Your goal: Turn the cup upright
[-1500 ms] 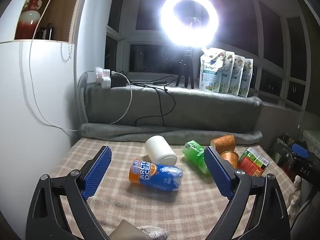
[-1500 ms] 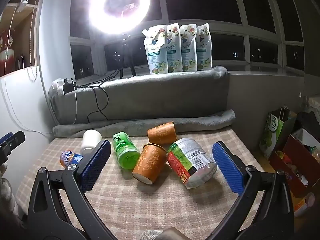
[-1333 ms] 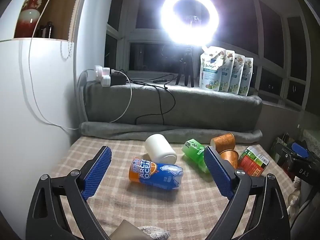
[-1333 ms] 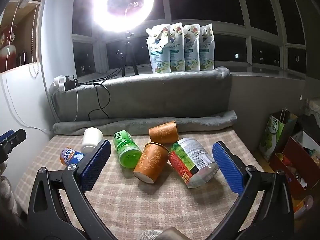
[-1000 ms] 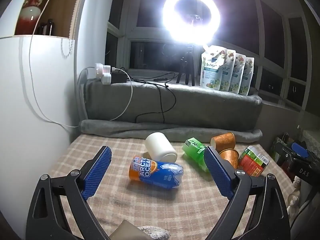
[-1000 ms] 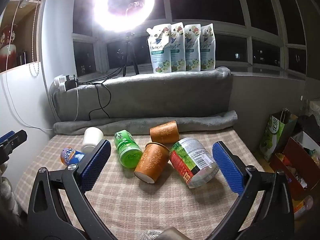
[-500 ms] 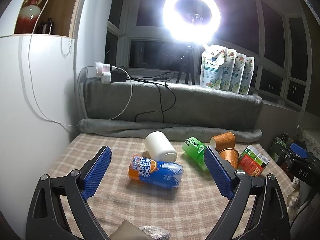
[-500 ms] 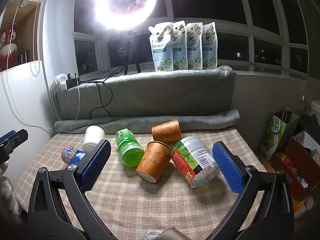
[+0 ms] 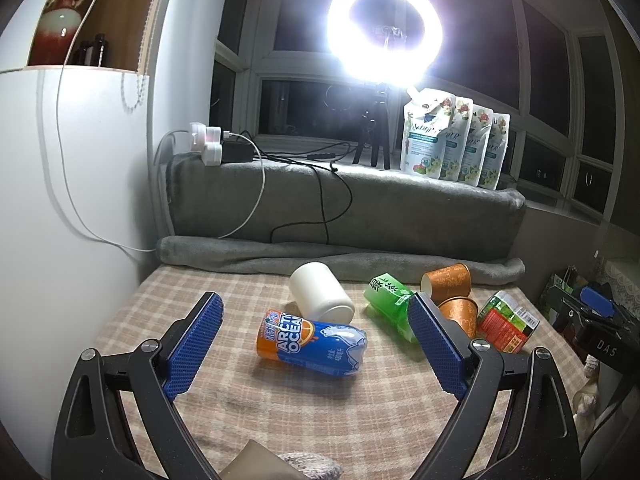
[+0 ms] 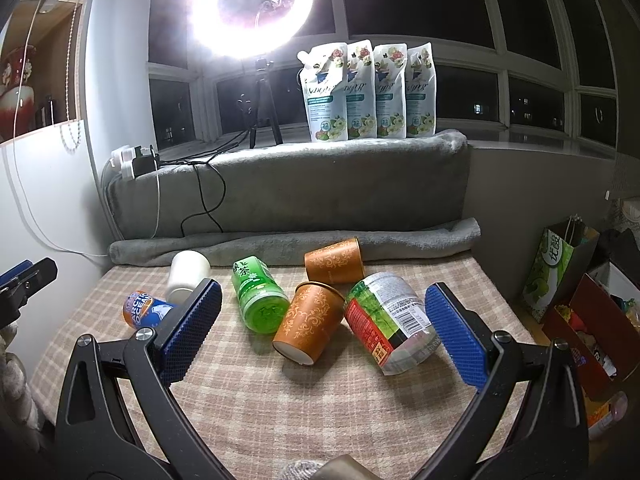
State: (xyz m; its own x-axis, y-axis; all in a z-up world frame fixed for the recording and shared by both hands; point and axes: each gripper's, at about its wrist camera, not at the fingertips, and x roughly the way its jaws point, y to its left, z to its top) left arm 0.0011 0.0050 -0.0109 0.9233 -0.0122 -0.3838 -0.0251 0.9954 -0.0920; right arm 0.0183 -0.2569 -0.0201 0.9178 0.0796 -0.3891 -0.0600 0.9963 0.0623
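Several cups and cans lie on their sides on a checked cloth table [image 10: 320,412]. An orange patterned paper cup [image 10: 308,327] lies tipped with its base toward me; a second orange cup [image 10: 334,261] lies behind it. A white cup [image 9: 322,297] lies on its side, also in the right wrist view [image 10: 186,274]. My right gripper [image 10: 322,338] is open and empty, hovering in front of the near orange cup. My left gripper [image 9: 316,344] is open and empty, with a blue and orange can [image 9: 312,344] between its fingers' line of sight.
A green tea can [image 10: 259,298] and a red and green labelled can [image 10: 390,322] lie beside the orange cups. A grey blanket roll [image 10: 296,244] bounds the table's back edge. A white wall [image 9: 60,240] stands on the left. Bags and boxes [image 10: 580,300] stand off the right edge.
Both grippers have drifted slightly, so the scene shifts a little in each view. The cups and cans have not moved. Both grippers stay open.
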